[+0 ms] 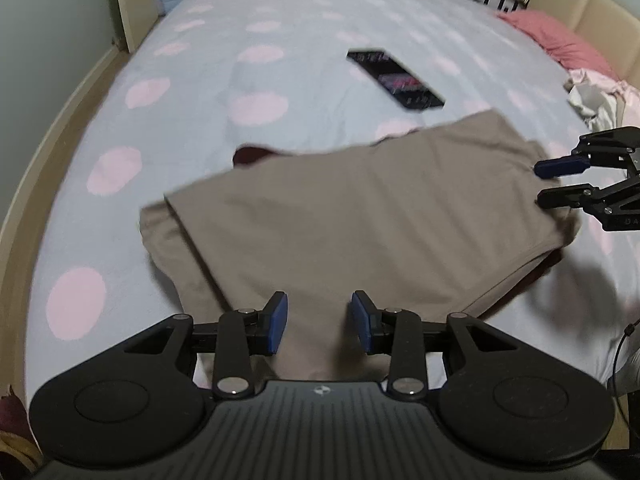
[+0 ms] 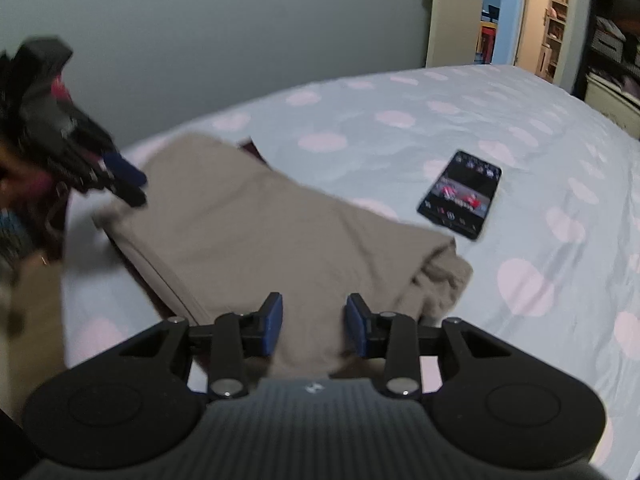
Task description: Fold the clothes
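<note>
The phone [image 1: 395, 79] [image 2: 460, 195] lies flat on the bed sheet [image 1: 192, 92] [image 2: 540, 152], just beyond the far edge of the tan garment [image 1: 340, 216] [image 2: 256, 236], and is the only hard obstacle on the bed. Beyond the phone and to its door side, the sheet is open for passage. On the headboard side of the phone, a pink pillow [image 1: 560, 36] and a heap of pale clothes [image 1: 596, 96] block the bed edge.

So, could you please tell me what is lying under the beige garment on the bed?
A dark maroon fabric peeks out from under the beige garment at its far edge; its remainder is covered, so what it is stays unclear.
</note>
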The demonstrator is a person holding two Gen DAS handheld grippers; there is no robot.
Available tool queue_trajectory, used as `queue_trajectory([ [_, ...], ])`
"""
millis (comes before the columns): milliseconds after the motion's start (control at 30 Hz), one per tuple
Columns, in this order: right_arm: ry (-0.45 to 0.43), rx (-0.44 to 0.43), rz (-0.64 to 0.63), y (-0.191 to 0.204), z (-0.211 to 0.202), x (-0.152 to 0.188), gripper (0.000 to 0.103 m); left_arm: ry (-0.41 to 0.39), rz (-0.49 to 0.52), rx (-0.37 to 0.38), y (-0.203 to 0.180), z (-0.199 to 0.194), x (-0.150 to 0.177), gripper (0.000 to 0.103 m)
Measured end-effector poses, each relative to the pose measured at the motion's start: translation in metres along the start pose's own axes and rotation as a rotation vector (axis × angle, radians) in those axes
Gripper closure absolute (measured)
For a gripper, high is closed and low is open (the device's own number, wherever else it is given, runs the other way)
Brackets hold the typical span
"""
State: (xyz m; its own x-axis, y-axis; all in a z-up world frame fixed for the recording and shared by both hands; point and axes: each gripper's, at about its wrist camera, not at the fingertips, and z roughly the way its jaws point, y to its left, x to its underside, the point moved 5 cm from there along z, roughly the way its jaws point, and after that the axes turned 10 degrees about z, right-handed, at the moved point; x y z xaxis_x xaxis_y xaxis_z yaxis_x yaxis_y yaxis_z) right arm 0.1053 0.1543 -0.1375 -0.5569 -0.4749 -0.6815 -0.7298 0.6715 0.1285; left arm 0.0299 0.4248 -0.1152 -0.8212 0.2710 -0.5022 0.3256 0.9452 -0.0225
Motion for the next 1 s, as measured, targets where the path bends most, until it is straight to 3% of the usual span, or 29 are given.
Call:
queue_trajectory([
  [133,0.003,-0.035,0.009,-0.014,0.008,0.014,0.058,0.031,0.022,-0.011,-0.001,0.015,0.008,0.063],
  [267,-0.016,-0.042,0.023,-0.016,-0.001,0.013,0.055,0.017,-0.014,-0.042,-0.001,-0.004,0.002,0.062],
  [467,-0.058,-0.057,0.098,-0.013,-0.043,0.004,0.035,-0.004,-0.074,-0.085,-0.002,-0.033,-0.008,0.057],
  [533,-0.053,-0.039,0.135,-0.012,-0.055,0.002,0.021,0.006,-0.122,-0.087,-0.008,-0.043,-0.017,0.049],
  [600,-0.019,-0.005,0.193,-0.014,-0.063,0.001,0.015,0.033,-0.166,-0.079,-0.015,-0.052,-0.024,0.049],
  [800,0.033,0.009,0.29,-0.02,-0.106,-0.005,0.009,0.013,-0.134,-0.109,-0.048,-0.095,-0.06,0.049],
  [1000,-0.017,0.055,0.288,-0.034,-0.166,-0.014,0.007,-0.069,-0.153,-0.091,-0.096,-0.133,-0.11,0.048],
])
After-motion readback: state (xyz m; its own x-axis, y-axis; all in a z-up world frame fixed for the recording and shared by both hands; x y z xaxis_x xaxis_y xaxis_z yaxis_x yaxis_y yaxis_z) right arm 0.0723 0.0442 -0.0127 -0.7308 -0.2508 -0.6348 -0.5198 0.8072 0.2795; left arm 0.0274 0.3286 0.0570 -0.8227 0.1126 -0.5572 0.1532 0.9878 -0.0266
